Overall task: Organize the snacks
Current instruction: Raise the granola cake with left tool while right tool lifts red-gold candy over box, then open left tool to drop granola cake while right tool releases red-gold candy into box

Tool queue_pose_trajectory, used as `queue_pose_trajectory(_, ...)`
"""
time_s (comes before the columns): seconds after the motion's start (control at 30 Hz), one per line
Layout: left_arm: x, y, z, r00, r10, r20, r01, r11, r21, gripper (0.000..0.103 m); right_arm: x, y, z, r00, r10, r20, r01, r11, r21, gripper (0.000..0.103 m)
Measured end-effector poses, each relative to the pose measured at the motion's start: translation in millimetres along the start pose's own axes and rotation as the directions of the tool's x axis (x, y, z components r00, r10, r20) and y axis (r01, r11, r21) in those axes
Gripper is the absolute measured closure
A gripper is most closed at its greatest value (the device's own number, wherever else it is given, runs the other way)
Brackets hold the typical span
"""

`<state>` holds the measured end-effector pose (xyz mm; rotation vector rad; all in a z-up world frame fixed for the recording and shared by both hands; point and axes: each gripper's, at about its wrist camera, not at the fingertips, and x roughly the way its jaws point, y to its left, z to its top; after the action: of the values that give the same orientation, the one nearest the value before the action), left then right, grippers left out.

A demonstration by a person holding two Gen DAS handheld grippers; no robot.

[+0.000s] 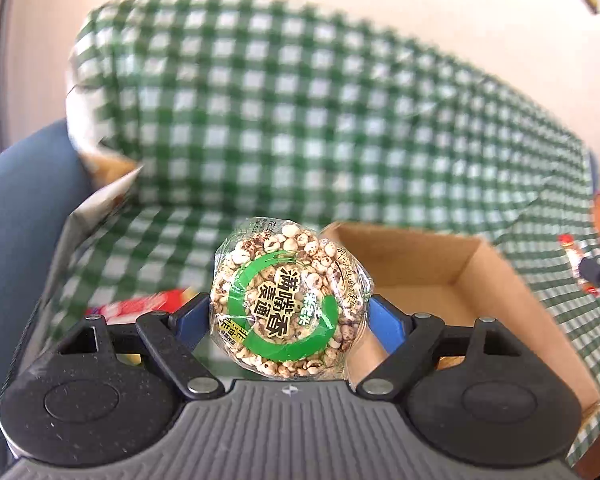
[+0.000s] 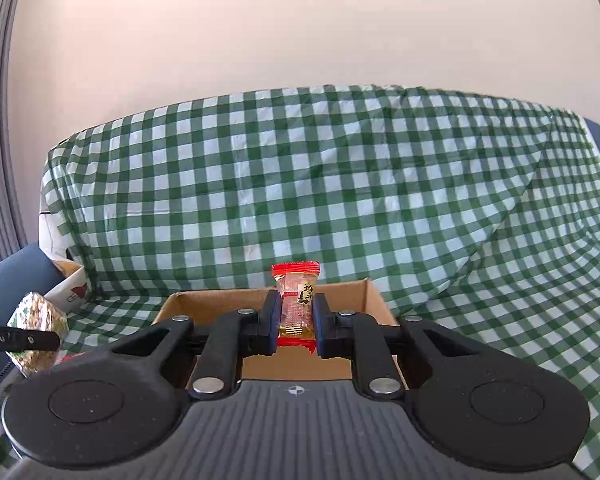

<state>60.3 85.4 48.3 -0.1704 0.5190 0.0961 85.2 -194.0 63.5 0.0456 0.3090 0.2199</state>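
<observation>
My left gripper (image 1: 288,312) is shut on a round puffed-grain cake (image 1: 286,300) in clear wrap with a green ring label, held above the green checked cloth, just left of an open brown cardboard box (image 1: 500,280). My right gripper (image 2: 296,316) is shut on a small red-wrapped snack (image 2: 296,304), held upright over the same cardboard box (image 2: 220,300). The left gripper's finger (image 2: 20,338) and its grain cake (image 2: 38,320) show at the left of the right wrist view. The right gripper's tip (image 1: 598,274) with its red snack (image 1: 576,256) shows at the right of the left wrist view.
A green checked cloth (image 2: 340,184) covers the sofa seat and back. A white box (image 2: 70,292) sits at the left by the blue sofa arm (image 1: 20,208). Red packets (image 1: 140,306) lie under my left gripper. A pale wall rises behind.
</observation>
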Motion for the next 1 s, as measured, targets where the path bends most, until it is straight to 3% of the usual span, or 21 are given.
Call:
queue_pose_trajectory(0.2, -9.6, -41.7, -2.5, 0.990, -0.113, 0.086, 0.106, 0.991, 0.085, 0.016, -5.7, -9.4, -1.8, 0.999, -0.032, 0.014, 0.032, 0.999, -0.026, 0.086)
queue_pose_trajectory(0.43, -10.4, -78.5, -15.6, 0.975, -0.202, 0.095, 0.185, 0.969, 0.163, 0.016, -7.5, -6.8, -3.3, 0.999, -0.037, 0.017, 0.038, 0.998, -0.049, 0.086)
queue_pose_trajectory(1.0, -1.1, -94.2, -21.4, 0.962, -0.261, 0.082, 0.246, 0.956, 0.160, 0.016, -7.0, 4.1, -6.7, 0.999, -0.035, 0.010, 0.036, 0.991, -0.128, 0.085)
